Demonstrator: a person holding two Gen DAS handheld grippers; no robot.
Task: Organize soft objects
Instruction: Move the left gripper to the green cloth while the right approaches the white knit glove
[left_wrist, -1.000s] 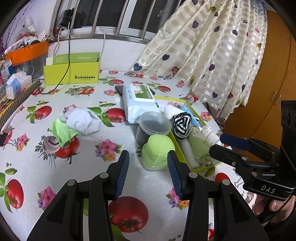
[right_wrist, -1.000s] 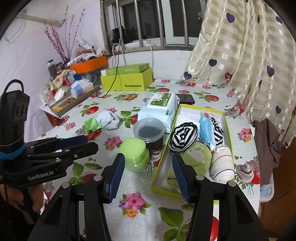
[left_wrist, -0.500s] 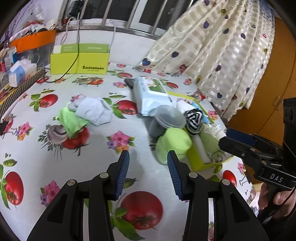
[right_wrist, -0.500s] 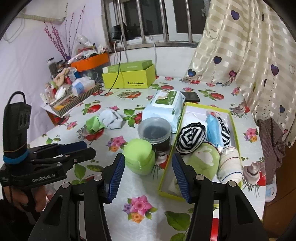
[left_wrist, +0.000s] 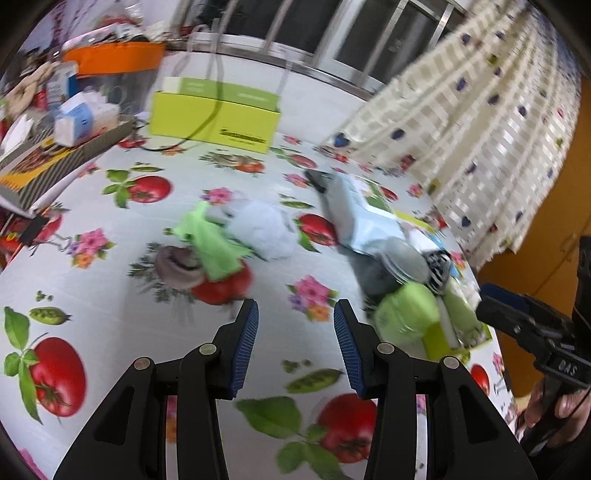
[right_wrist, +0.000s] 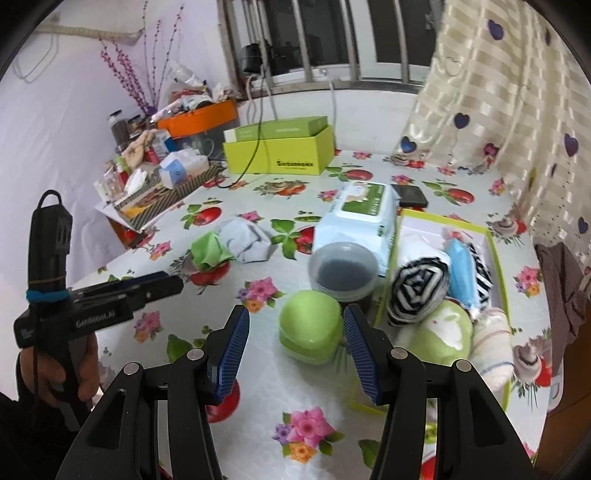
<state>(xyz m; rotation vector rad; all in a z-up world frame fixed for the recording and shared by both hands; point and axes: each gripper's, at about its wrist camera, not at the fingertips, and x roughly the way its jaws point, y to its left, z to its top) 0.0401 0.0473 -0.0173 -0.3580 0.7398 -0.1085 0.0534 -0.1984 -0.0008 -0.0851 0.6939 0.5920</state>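
Note:
A green cloth (left_wrist: 214, 242) and a pale grey-white cloth (left_wrist: 264, 230) lie loose on the tomato-print tablecloth; both show in the right wrist view, green (right_wrist: 210, 251) and pale (right_wrist: 247, 240). A yellow-green box (right_wrist: 498, 266) holds several rolled soft items, among them a black-and-white striped roll (right_wrist: 419, 288). My left gripper (left_wrist: 295, 332) is open and empty, a little short of the cloths. My right gripper (right_wrist: 295, 339) is open and empty, near a green lidded tub (right_wrist: 310, 328).
A grey plastic cup (right_wrist: 343, 269) and a wet-wipes pack (right_wrist: 356, 214) stand beside the box. A phone (right_wrist: 410, 195), a lime carton (right_wrist: 277, 155) with a cable, and clutter (right_wrist: 162, 173) sit at the back. A curtain (right_wrist: 517, 92) hangs on the right.
The left gripper has swung left and forward toward the loose cloths; its view is blurred by motion. The right gripper has drifted slightly and stays open.

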